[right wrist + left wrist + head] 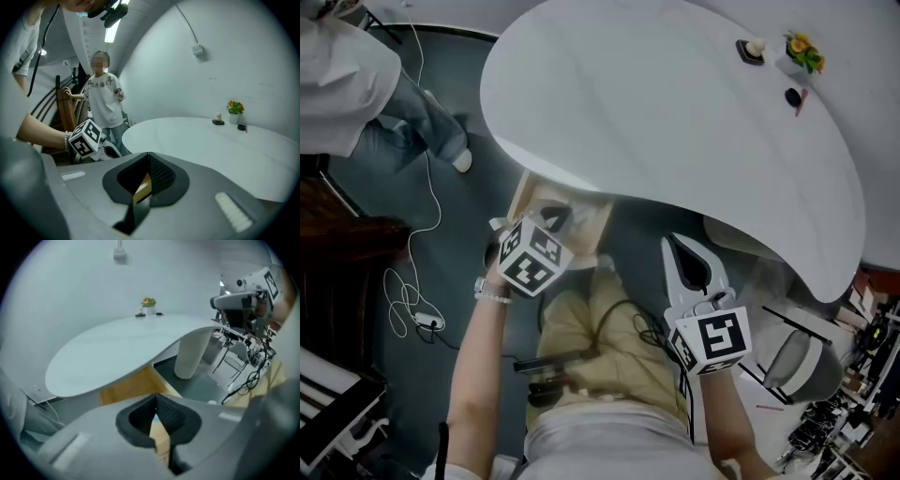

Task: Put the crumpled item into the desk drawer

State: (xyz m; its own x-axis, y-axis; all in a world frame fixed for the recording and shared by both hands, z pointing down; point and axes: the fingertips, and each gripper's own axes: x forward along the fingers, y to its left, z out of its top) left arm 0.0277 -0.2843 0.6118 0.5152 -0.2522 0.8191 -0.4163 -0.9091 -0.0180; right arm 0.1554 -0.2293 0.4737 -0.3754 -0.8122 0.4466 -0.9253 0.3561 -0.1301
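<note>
Near the lap, right gripper (pixel 148 157) and left gripper (pixel 155 399) both with jaws pressed together on nothing, crumpled item nowhere in view, so likely trouble: reaching empty-handed toward the wooden drawer (pixel 581 220), or knocking the far white desk (pixel 675 112).

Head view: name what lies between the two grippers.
The person's tan-trousered lap, with a black cable across it, lies between the left gripper and the right gripper, seen in the head view.
</note>
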